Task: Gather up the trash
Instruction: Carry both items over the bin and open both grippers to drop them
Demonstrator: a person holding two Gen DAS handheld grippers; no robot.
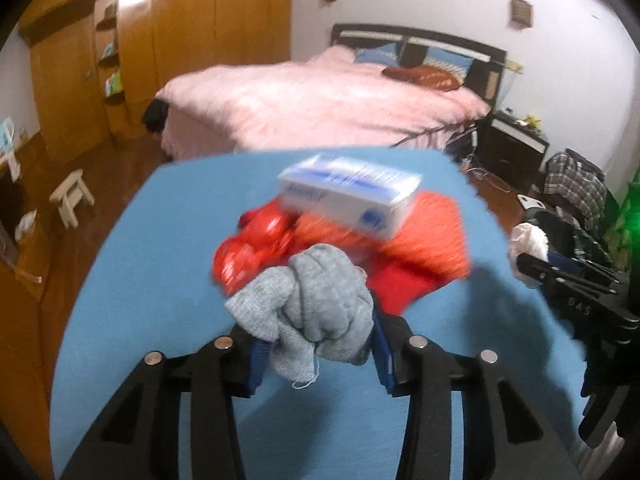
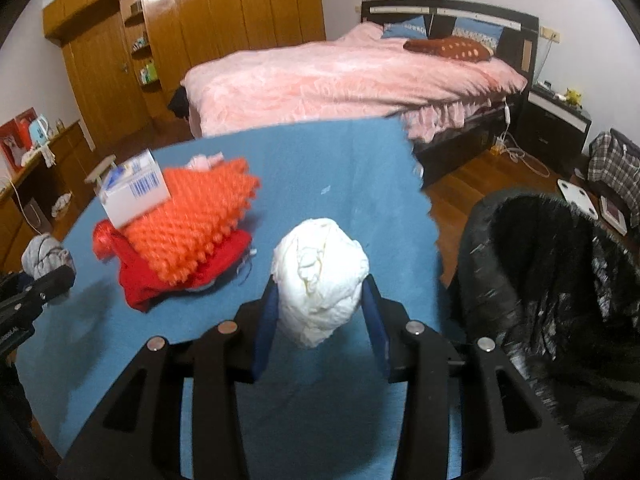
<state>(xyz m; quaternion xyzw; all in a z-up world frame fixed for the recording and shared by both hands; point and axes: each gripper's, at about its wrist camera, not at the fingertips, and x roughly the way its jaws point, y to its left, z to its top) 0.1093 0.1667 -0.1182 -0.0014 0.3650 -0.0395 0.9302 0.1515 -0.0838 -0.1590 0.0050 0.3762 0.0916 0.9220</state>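
My left gripper (image 1: pixel 316 344) is shut on a crumpled grey cloth (image 1: pixel 316 304) and holds it above the blue table (image 1: pixel 160 320). My right gripper (image 2: pixel 320 312) is shut on a crumpled white paper wad (image 2: pixel 320 276) above the same table (image 2: pixel 340 168). The right gripper (image 1: pixel 568 284) and its white wad (image 1: pixel 528 244) also show at the right of the left wrist view. The grey cloth (image 2: pixel 44 252) shows at the left edge of the right wrist view. A pile sits on the table: a white and blue carton (image 1: pixel 352 196) on an orange bumpy mat (image 2: pixel 200 220), red cloth (image 2: pixel 152 284) and red plastic (image 1: pixel 252 248).
A pink bed (image 2: pixel 340 80) stands behind the table, with wooden wardrobes (image 2: pixel 224 20) to its left. A black furry coat on a chair (image 2: pixel 560 280) is at the table's right edge. A small white stool (image 1: pixel 72 196) stands on the wooden floor at the left.
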